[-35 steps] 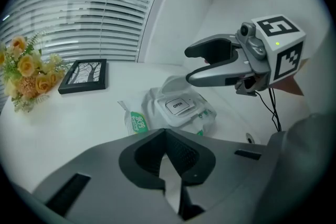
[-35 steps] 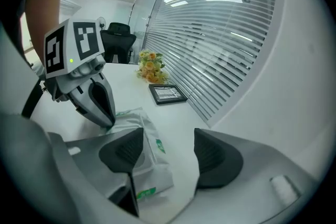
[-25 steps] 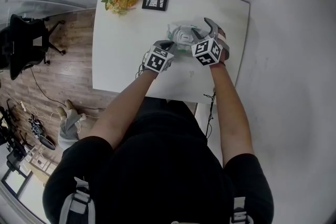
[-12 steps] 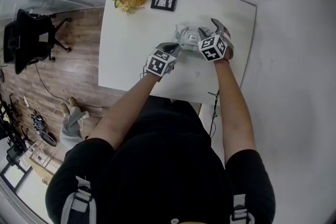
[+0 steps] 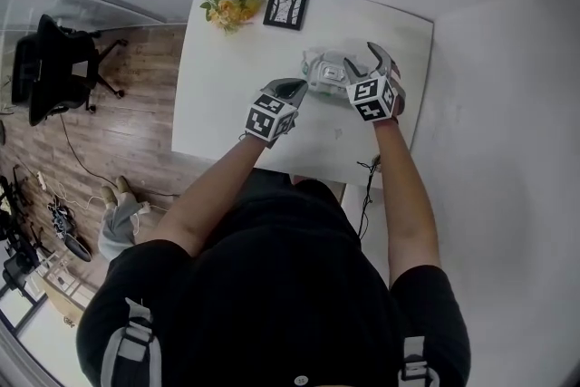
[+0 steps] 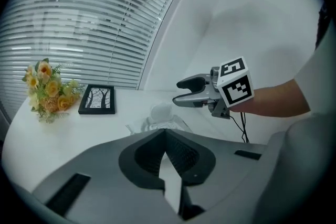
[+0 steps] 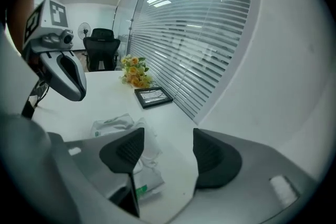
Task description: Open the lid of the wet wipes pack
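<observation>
Table [image 5: 217,104]: white, smooth, matte top.
Wet wipes pack [image 5: 324,71]: on the table, nearer us than the picture frame [image 5: 285,4]. Soft, crinkled white film pouch with green print, long axis running left-right across us.
Right gripper [image 5: 367,61]: just beside the pack's right end, and we reckon the nearer tool. Jaws wide apart, empty, ribbed dark pads. Pack lies below and left of the gap.
Left gripper [image 5: 293,88]: by the pack's near left corner, jaws closed on nothing.
Opened yet: we can't tell.

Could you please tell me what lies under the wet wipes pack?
The wet wipes pack rests on the white table; anything directly beneath is hidden by the pack.
</observation>
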